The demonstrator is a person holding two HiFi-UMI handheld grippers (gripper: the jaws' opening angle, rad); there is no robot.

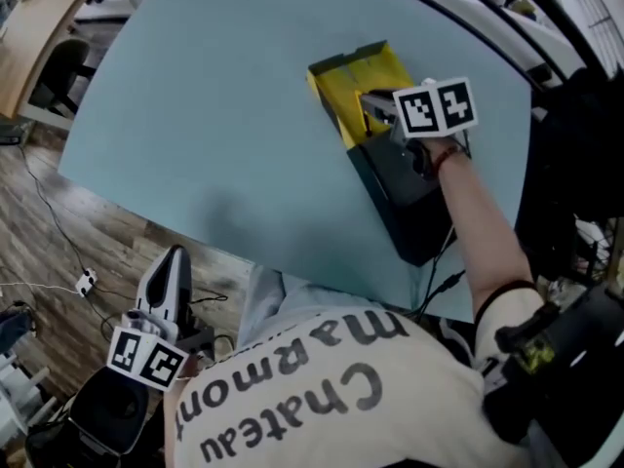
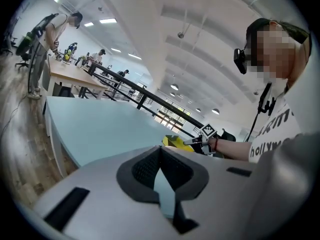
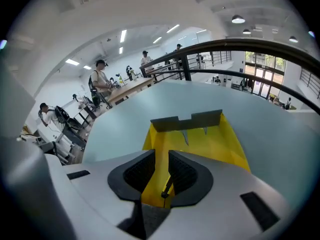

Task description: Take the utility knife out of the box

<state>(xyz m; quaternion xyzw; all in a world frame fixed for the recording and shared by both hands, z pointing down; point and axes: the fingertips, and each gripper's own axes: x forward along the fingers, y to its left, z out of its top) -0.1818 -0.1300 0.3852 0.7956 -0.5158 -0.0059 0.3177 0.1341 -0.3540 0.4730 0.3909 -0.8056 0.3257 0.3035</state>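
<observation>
right handheld grey two-jaw gripper (image 1: 376, 106) is lowered over the open yellow cardboard box (image 1: 369, 70), which lies on the pale blue-green table (image 1: 214, 115) with a black section (image 1: 409, 203) at the end nearer the person. in the right gripper view the right gripper (image 3: 161, 160) is released, jaws a narrow slit apart, with the box's yellow interior (image 3: 210, 144) and dark far flap (image 3: 187, 120) beyond. a slender dark piece (image 3: 167, 185) shows low in the slit; it cannot be identified. the utility knife cannot be picked out in any view. left handheld grey gripper (image 1: 175, 261) hangs below the table edge, over wood flooring (image 1: 58, 261); its own view shows the left gripper (image 2: 160, 154) clenched, tips touching, grasping nothing.
</observation>
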